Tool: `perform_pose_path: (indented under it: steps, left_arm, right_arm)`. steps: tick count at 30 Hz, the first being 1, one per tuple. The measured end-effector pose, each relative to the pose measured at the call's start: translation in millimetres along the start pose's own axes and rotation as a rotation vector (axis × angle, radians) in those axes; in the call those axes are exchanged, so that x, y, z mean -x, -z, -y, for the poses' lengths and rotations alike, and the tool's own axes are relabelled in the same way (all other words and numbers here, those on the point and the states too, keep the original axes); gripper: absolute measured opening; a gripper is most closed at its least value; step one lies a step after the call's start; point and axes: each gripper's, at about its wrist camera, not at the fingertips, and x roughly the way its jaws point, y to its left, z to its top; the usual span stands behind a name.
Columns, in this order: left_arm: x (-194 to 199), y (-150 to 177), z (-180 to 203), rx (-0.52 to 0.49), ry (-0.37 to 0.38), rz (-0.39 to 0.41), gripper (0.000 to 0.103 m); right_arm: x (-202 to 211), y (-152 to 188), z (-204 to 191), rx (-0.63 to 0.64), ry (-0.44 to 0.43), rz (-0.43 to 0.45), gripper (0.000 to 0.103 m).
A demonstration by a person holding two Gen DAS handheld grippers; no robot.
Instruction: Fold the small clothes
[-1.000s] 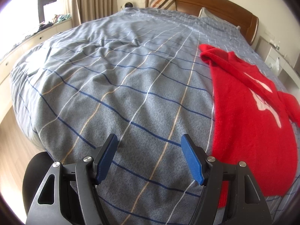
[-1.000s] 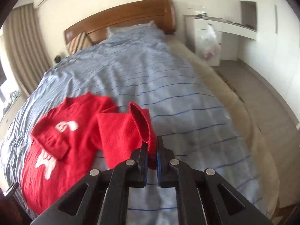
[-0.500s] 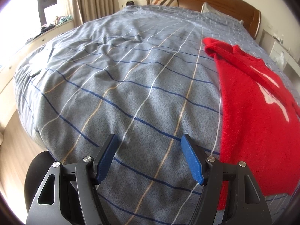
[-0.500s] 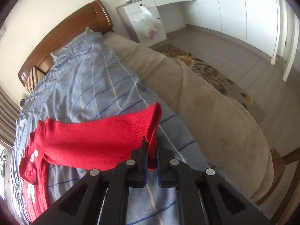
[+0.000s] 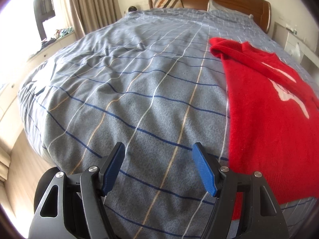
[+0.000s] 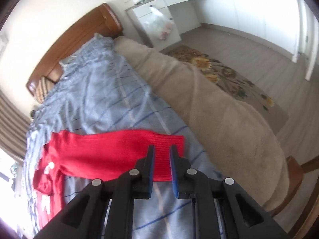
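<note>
The soft red knitted sweater (image 5: 267, 107) with white marks lies flat on the grey checked bed cover (image 5: 129, 91), near the right side of the bed. Its long sleeve (image 6: 111, 155) is stretched out sideways, and the ribbed cuff (image 6: 169, 149) sits between the fingers of the right gripper (image 6: 161, 149). Those fingers are a little apart and do not look like they are pinching the cuff. If the gripper lifts now, the sleeve could slip or bunch up, because nothing holds it tight. The left gripper (image 5: 159, 155) has its blue fingers (image 5: 203, 171) spread wide and holds nothing. It hangs over the bare cover, with the sweater's bottom edge just beside its right finger.
</note>
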Motion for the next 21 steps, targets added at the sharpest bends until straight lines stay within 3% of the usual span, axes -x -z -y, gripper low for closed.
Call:
perform_pose_path:
  steps: [2,4,7,10,13,16,18,21]
  left_arm:
    - [10,-6,9,-0.056,0.004,0.029,0.072]
    - [26,-18,17,-0.116,0.015,0.075,0.072]
    - [51,-50,34,-0.208,0.086,0.145,0.081]
    - [61,-85,74,-0.36,0.191,0.178,0.09]
    - [50,-103,141,-0.6,0.277,0.174,0.09]
    - [27,-101,209,-0.864,0.277,0.223,0.082]
    - [5,-104,244,-0.973,0.304,0.174,0.074]
    - [-21,-104,279,-1.068,0.318,0.122,0.073]
  right_arm:
    - [-18,7,-5,0.029,0.021,-0.062,0.016]
    - [-36,20,7,0.013,0.1,-0.119,0.016]
    - [-26,32,14,-0.015,0.125,-0.042,0.012]
    - [0,46,-8,0.054,0.158,0.055,0.02]
    - [19,67,-36,0.134,0.106,0.101,0.028]
    - [22,94,-57,0.177,0.036,0.092,0.029]
    - [20,112,-68,0.192,0.002,0.081,0.029]
    - [19,138,-83,0.22,-0.025,0.079,0.029]
